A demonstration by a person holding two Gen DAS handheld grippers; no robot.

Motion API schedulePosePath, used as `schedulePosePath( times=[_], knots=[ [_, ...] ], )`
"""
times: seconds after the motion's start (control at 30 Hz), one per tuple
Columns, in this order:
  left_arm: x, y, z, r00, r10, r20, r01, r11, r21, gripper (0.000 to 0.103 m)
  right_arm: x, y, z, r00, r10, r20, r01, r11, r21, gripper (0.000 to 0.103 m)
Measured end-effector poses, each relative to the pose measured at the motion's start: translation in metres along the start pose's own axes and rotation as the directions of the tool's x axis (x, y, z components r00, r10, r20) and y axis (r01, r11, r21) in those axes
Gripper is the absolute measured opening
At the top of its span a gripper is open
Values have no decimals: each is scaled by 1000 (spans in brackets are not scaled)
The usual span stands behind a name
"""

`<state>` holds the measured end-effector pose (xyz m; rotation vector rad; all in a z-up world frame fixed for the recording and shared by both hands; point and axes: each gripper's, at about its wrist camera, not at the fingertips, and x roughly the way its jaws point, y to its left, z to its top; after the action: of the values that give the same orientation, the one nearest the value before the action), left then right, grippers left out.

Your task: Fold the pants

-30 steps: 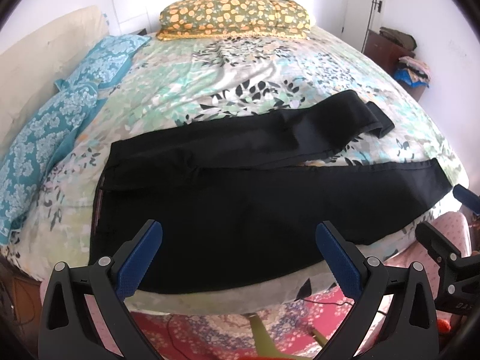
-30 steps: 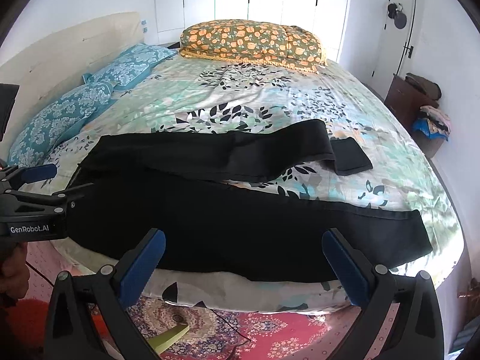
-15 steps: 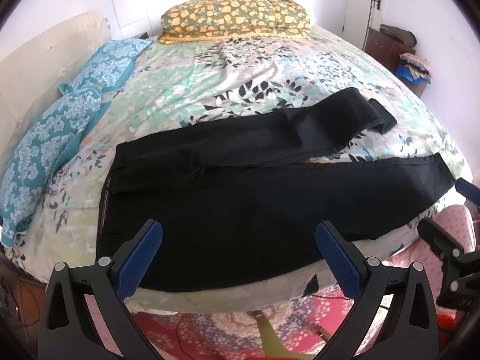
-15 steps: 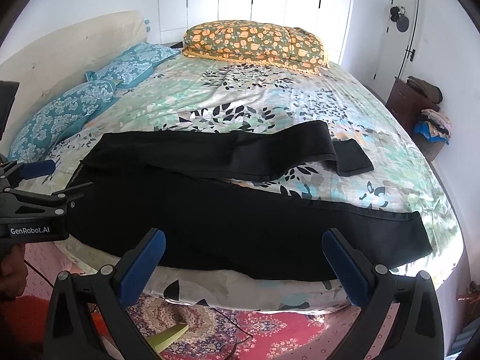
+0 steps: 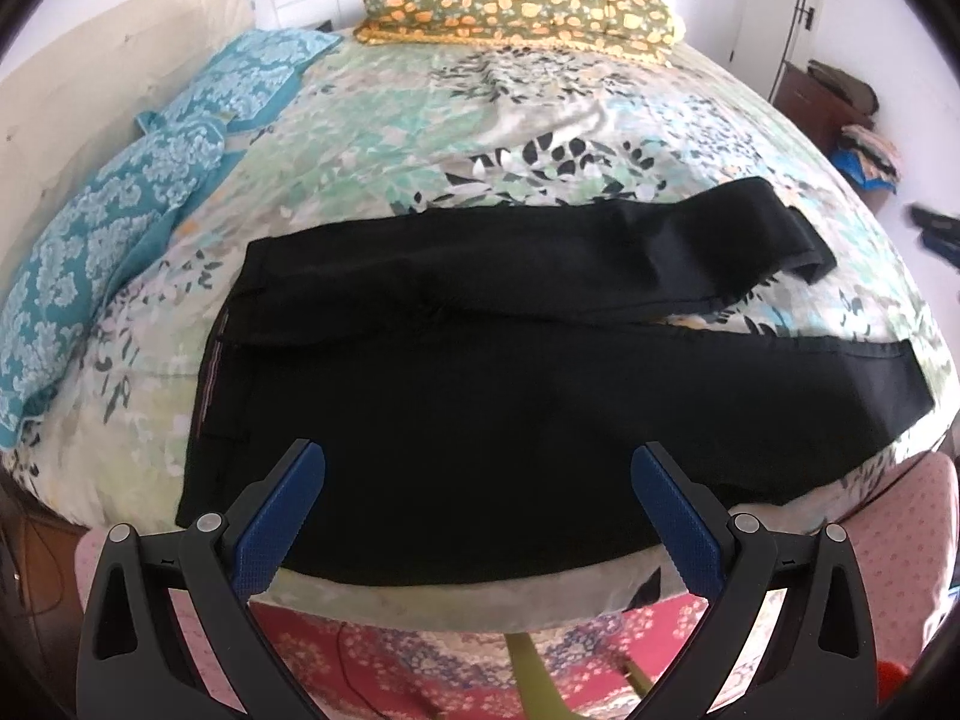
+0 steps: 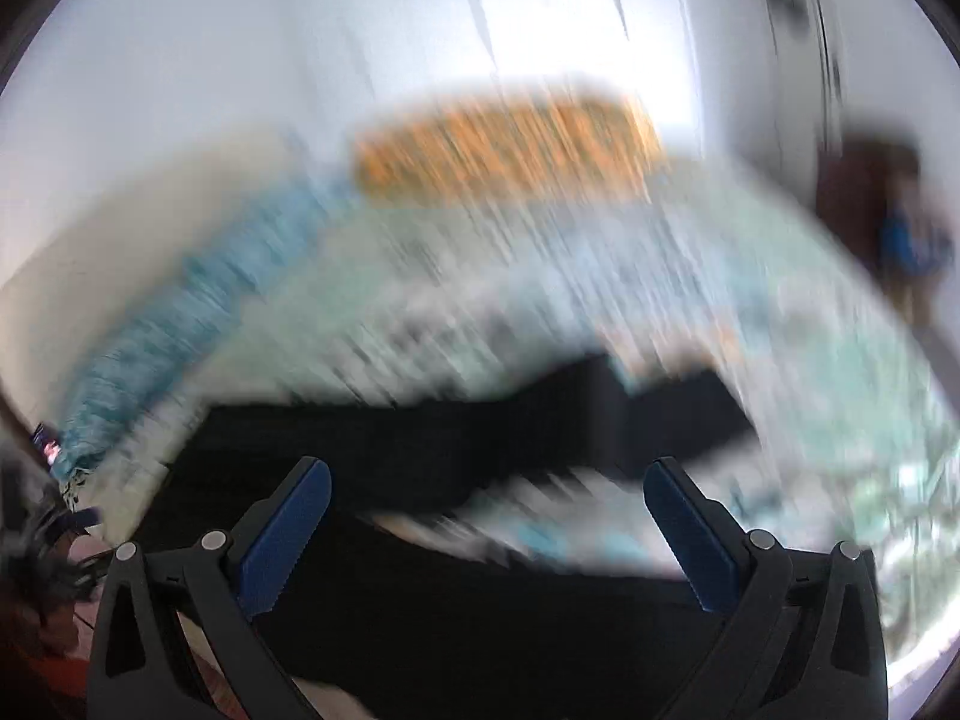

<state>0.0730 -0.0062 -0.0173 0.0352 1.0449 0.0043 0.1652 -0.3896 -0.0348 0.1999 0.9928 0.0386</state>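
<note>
Blur: we are seeing the right view smeared.
Pants [image 5: 480, 396]: lying flat, black, legs splayed on bed [image 5: 540, 138].
Left gripper [image 5: 478, 483]: gaping, empty.
Right gripper [image 6: 487, 498]: gaping, empty.

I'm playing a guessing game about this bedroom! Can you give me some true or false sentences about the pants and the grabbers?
1. The black pants lie spread out on the bed. True.
2. The left gripper is squeezing the pants. False: it is open and holds nothing.
3. The right gripper is open. True.
4. The pants are already folded into a small square. False: both legs stretch out long.
5. An orange-flowered pillow sits at the far end. True.
</note>
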Motion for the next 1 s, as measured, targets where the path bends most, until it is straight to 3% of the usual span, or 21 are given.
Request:
schedulePosePath(
  times=[0.07, 0.17, 0.33, 0.5, 0.63, 0.7, 0.73, 0.77, 0.83, 0.9, 1.0],
  knots=[
    [6, -4, 2, 1000, 12, -17, -12, 1000, 8, 102, 36, -56, 31, 998, -43, -46, 47, 995, 90, 93],
    [14, -9, 6, 999, 40, -35, -40, 999, 20, 102, 86, -109, 76, 995, -18, -101, 31, 992, 125, 93],
    [33, -16, 12, 993, 83, -87, -81, 996, 28, 102, 158, -138, 132, 984, -6, -177, 24, 995, 99, 93],
    [52, -25, 16, 982, 126, -143, -119, 991, 55, 102, 214, -147, 155, 961, -39, -275, 44, 999, 13, 89],
    [61, -37, 20, 978, 137, -156, -125, 988, 86, 102, 243, -150, 158, 942, 6, -336, -8, 1000, -5, 66],
    [65, -45, 20, 977, 139, -162, -122, 986, 110, 102, 254, -146, 156, 929, 27, -368, -42, 999, -33, 47],
    [68, -49, 19, 976, 140, -167, -120, 985, 123, 102, 255, -143, 155, 926, 6, -377, -34, 997, -66, 30],
    [70, -52, 19, 975, 140, -172, -118, 984, 131, 102, 254, -140, 156, 927, -18, -374, -24, 994, -106, 11],
    [75, -59, 18, 973, 138, -186, -111, 982, 152, 102, 238, -135, 166, 948, -43, -314, -10, 986, -165, 10],
    [78, -64, 18, 972, 135, -191, -104, 981, 166, 102, 205, -142, 192, 981, -98, -168, 68, 982, -175, 9],
    [82, -70, 18, 972, 139, -190, -104, 978, 179, 102, 163, -169, 225, 985, -171, 16, 171, 978, -115, 9]
  ],
)
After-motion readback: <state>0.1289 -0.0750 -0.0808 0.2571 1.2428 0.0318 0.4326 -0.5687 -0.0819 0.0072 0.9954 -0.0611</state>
